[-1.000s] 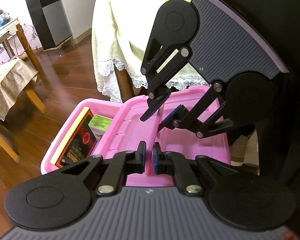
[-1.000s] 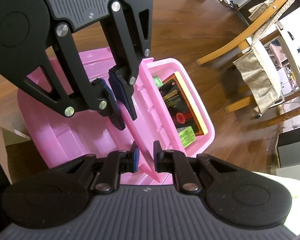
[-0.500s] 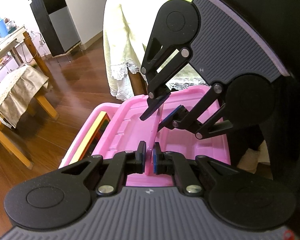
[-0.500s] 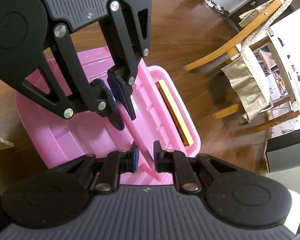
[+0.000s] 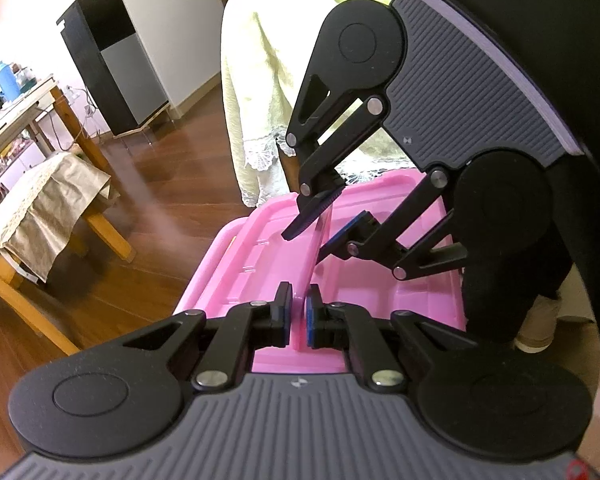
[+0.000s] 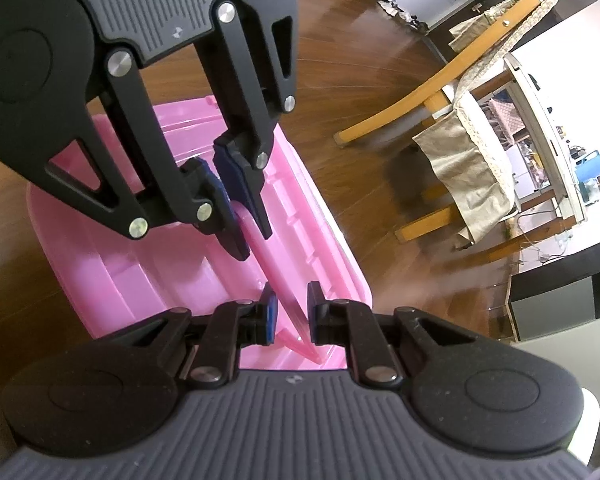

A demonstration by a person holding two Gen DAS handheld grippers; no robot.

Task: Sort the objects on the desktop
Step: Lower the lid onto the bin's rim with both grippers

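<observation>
the pink lid (image 5: 268, 264) is the thing to look at here. it's a hinged flap of the pink storage box (image 6: 148, 280), which sits low over the wooden floor (image 5: 172, 216), and it's standing almost on edge, partway through its swing. both claws have hold of the lid's thin free edge: the left gripper (image 5: 297, 314) is closed down narrow on it at one end, and the right gripper (image 6: 288, 314) straddles the same edge further along with a bit more gap showing, though the plastic runs right between its fingers so i'd say it's gripping too. each claw shows up in the other's camera, pinching that same edge.

as for progress, my read is the sorting part is basically over and this is the closing-up step. the lid covers the side of the box it's folding toward, so i can't see what's inside from either view. what's left, i'd guess, is laying the lid flat, pressing it shut and letting go. off to the side there's a wooden chair (image 6: 440, 92) with a beige cloth (image 6: 464, 184) draped on it, well apart from the box.
</observation>
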